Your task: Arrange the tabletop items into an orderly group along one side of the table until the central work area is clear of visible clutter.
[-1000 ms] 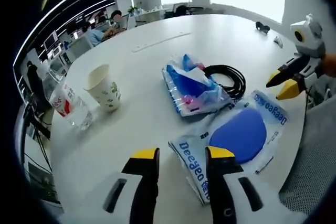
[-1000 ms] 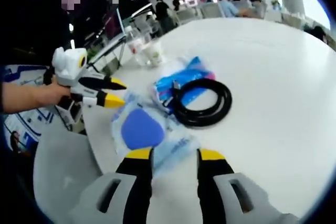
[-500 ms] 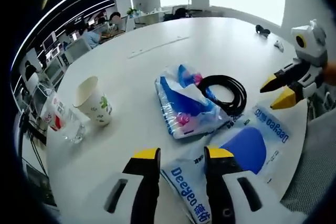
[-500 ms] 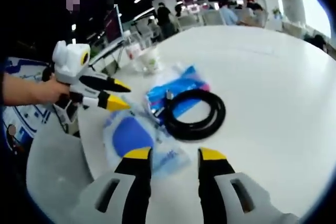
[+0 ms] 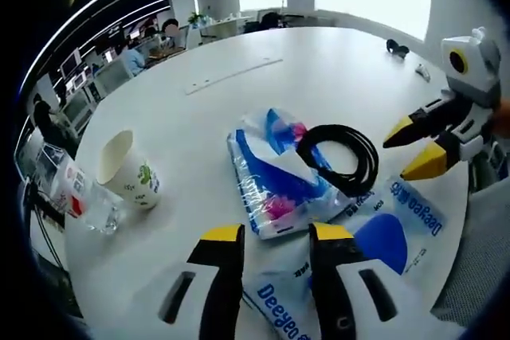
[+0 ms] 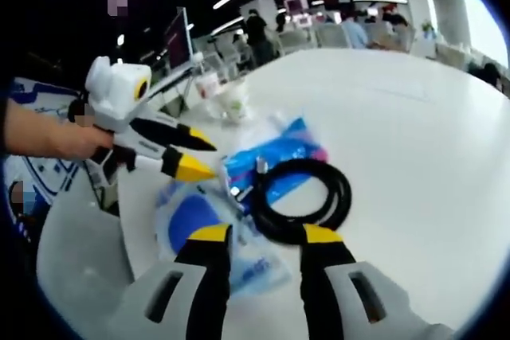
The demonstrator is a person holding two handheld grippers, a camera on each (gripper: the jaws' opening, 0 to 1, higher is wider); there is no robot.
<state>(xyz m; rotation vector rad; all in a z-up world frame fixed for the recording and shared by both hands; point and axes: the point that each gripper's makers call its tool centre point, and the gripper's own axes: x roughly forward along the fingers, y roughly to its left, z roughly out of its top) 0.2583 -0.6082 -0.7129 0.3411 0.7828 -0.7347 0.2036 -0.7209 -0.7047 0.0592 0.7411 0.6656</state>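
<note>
A blue plastic pack (image 5: 275,177) lies mid-table with a coiled black cable (image 5: 370,157) leaning on its right edge. A clear "Deegeo" packet with a blue pad (image 5: 374,236) lies at the near edge, partly under my left gripper (image 5: 276,236), which is open and holds nothing. My right gripper (image 5: 408,149) comes in from the right, open, just right of the cable. In the right gripper view, my right gripper (image 6: 264,236) hovers open over the near side of the cable (image 6: 344,197). The left gripper (image 6: 201,157) is open above the packet (image 6: 183,216), beside the pack (image 6: 279,153).
A paper cup (image 5: 126,177) stands at the left, with a clear plastic bottle (image 5: 80,201) lying beside it near the table edge. A small black item (image 5: 396,44) sits at the far right. People sit at desks beyond the round white table (image 5: 239,69). A grey chair (image 6: 80,260) stands at the table's edge.
Both grippers have moved forward over the table: the packet now lies further under my left jaws, and the cable is closer to my right jaws. The items themselves have not moved.
</note>
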